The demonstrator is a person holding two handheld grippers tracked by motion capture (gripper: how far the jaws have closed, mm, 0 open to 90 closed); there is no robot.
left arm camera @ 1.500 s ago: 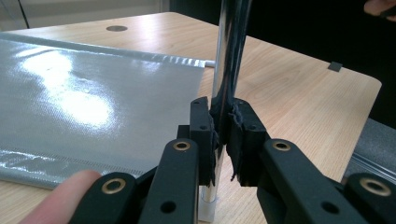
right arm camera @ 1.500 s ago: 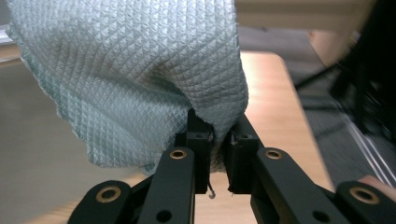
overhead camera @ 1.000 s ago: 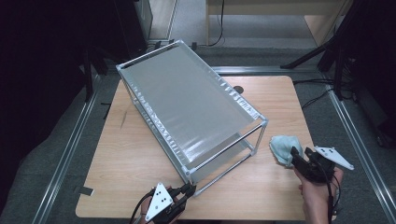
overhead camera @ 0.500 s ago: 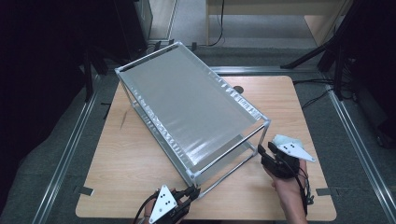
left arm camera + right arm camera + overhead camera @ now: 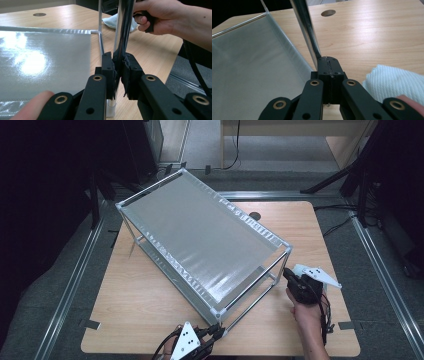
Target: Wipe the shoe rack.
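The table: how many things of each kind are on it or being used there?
Metal shelf rack: 1
Pale blue cloth: 1
Hand-held grippers, left gripper and right gripper: 2
Total: 4

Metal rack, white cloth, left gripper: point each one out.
metal rack (image 5: 200, 237), high view, middle of its top shelf.
white cloth (image 5: 397, 81), right gripper view, its textured top.
left gripper (image 5: 119, 72), left gripper view, between its fingertips, clamped on the rack's post.

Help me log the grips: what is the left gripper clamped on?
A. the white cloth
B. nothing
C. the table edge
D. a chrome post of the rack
D: in the left gripper view the left gripper has its pads pressed on either side of the upright chrome post of the rack.
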